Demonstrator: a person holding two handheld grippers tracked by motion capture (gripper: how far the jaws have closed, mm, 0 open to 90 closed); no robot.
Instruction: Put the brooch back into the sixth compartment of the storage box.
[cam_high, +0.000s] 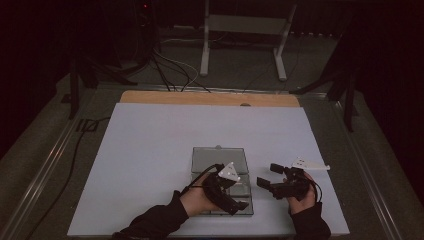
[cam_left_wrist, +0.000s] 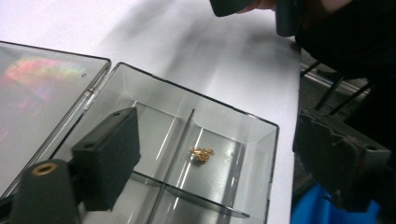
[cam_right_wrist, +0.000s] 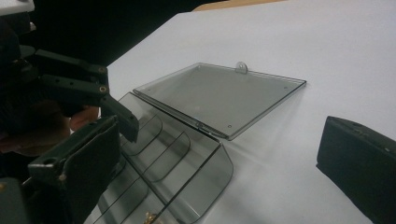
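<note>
A smoky clear plastic box (cam_high: 248, 210) with several divided compartments lies open near the table's front edge. Its lid (cam_high: 218, 159) is folded back flat behind it. A small gold trinket (cam_left_wrist: 201, 154) rests loose in one compartment, near the box's corner (cam_left_wrist: 261, 135). My left gripper (cam_high: 239, 205) hovers over the box, open, its jaws spread wide above the trinket with nothing between them (cam_left_wrist: 224, 154). My right gripper (cam_high: 267, 175) stands open just right of the box, empty, facing the lid (cam_right_wrist: 219, 95). The left gripper's fingers (cam_right_wrist: 77, 86) reach over the compartments.
The box sits on a white sheet (cam_high: 150, 150) that covers most of a wooden tabletop (cam_high: 210, 98). Beyond the far edge are a floor with cables (cam_high: 170, 70) and a white stand (cam_high: 242, 40). The surroundings are dark.
</note>
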